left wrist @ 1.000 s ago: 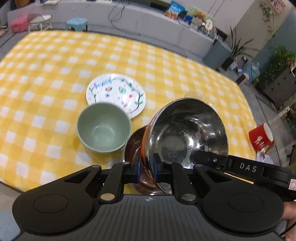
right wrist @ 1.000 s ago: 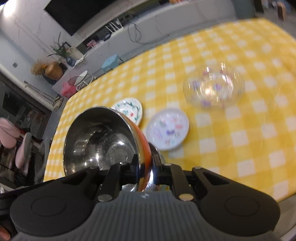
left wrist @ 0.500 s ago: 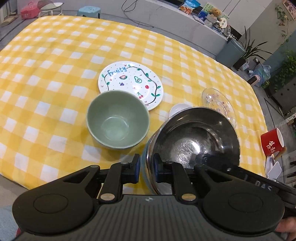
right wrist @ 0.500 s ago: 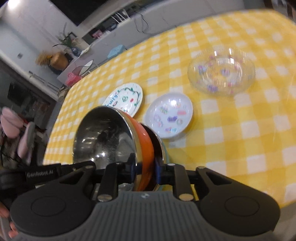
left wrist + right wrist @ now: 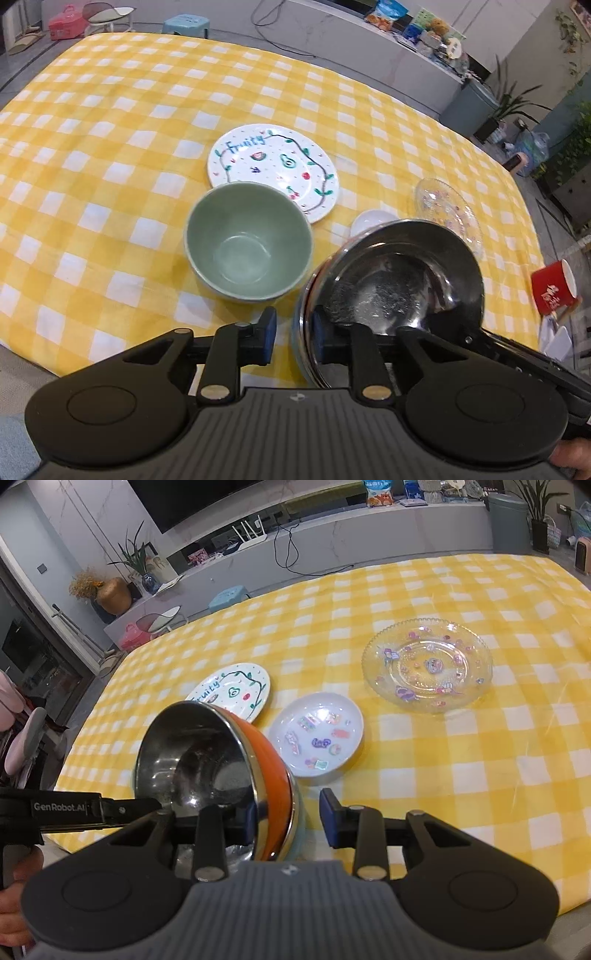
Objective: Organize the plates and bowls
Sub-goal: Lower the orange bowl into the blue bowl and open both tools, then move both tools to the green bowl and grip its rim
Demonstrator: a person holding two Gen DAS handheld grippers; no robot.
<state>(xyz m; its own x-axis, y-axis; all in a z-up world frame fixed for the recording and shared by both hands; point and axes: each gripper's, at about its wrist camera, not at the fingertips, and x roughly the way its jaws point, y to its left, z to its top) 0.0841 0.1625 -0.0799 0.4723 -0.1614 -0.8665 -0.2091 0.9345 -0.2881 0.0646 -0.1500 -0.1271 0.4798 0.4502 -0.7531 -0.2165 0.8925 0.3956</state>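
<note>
Steel bowl (image 5: 391, 295) (orange outside, mirror inside) sits tilted at the near edge of the yellow checked tablecloth (image 5: 110, 155), nested in a second steel bowl whose rim shows just under it; all places below are relative to this bowl.

Left gripper (image 5: 293, 338): jaws have just been opening; they stand apart, straddling the bowl's near rim, one blue pad inside the bowl and one outside with a clear gap to the wall; no clamp.

Right gripper (image 5: 288, 821): same story from the other side; jaws have just been opening, now apart, the bowl's rim and orange wall between them, outer pad well clear; whether the inner pad touches metal I cannot tell.

Green bowl (image 5: 249, 245): upright, just beside the steel bowl on its left in the left wrist view.
"Fruity" plate (image 5: 273, 168): beyond the green bowl, its near edge hidden behind it.
White sticker dish (image 5: 316, 744): just beyond the steel bowl, near but apart.
Clear glass plate (image 5: 428, 664): further off, beyond the white dish.
Red mug (image 5: 554, 286): off the cloth, to the steel bowl's right.
</note>
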